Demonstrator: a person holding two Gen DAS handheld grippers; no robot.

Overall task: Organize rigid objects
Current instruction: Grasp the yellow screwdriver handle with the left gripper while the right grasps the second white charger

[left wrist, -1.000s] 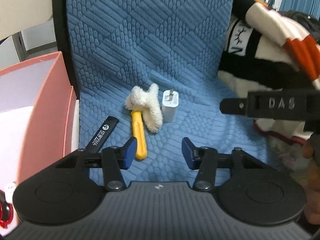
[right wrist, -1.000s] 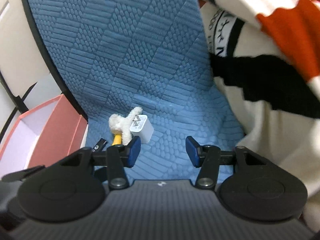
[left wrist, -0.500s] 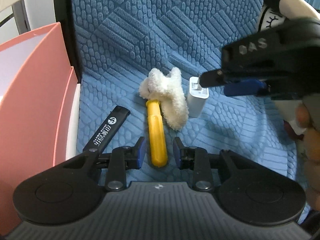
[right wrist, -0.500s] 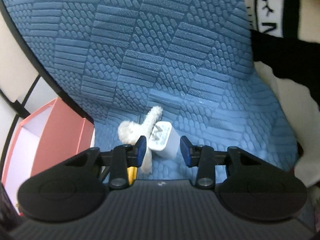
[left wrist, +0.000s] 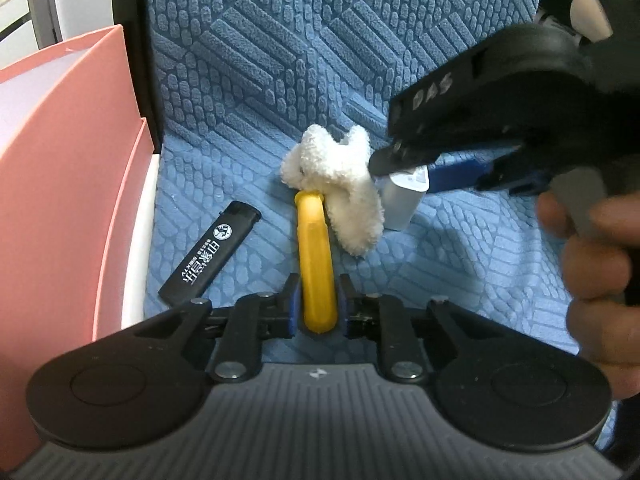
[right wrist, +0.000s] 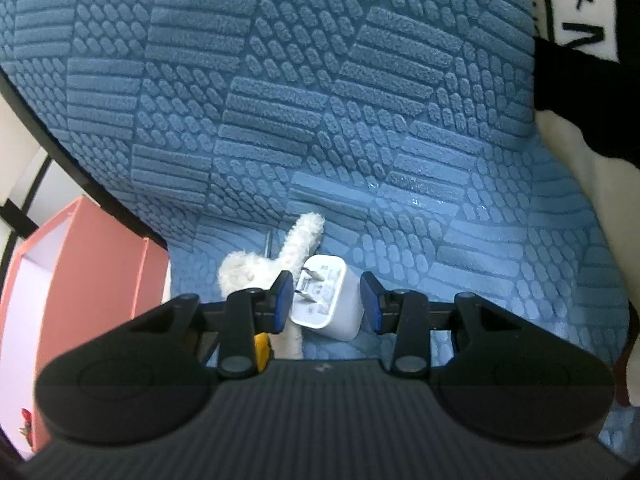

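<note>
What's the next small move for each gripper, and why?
Probably finish both closes, then lift. The left gripper is closing on the yellow handle, pads beside it. The right gripper straddles the white charger plug, gaps visible both sides.

Left gripper closing on yellow plastic handle of fluffy white brush; black rectangular lighter lies just left.

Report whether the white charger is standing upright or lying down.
Lying down: the white charger rests on its side on the blue cushion, prongs pointing sideways.
</note>
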